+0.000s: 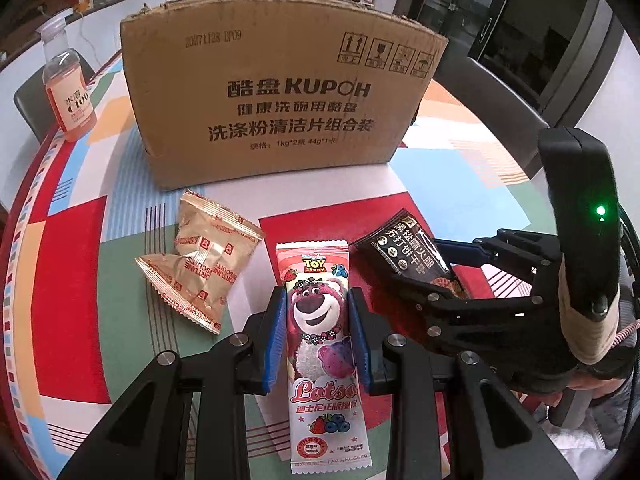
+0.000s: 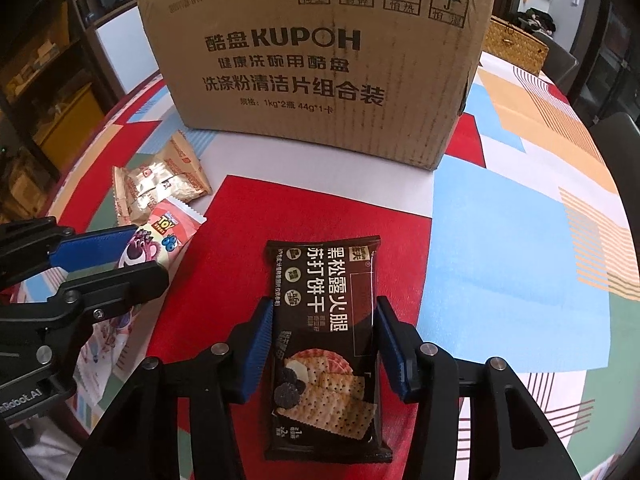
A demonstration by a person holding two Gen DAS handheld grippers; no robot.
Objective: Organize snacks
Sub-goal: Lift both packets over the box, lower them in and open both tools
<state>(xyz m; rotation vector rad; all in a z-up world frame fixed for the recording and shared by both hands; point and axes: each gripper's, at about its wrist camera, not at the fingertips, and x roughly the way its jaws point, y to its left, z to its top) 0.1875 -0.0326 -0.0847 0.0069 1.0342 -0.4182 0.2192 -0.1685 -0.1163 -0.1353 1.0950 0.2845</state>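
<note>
Our left gripper (image 1: pixel 318 334) pinches the pink bear snack bar (image 1: pixel 320 344) by its long edges; our right gripper (image 2: pixel 326 344) straddles the black cracker pack (image 2: pixel 324 344), pads at its sides, grip unclear. Both lie on the table (image 2: pixel 500 208) before the cardboard box (image 1: pixel 280 92), gold packets (image 1: pixel 200 264) left, open cloth right

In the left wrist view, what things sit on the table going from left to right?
Drink bottle → gold biscuit packets → pink Lotso bear snack → black cracker packet. The cardboard box stands behind them.
</note>
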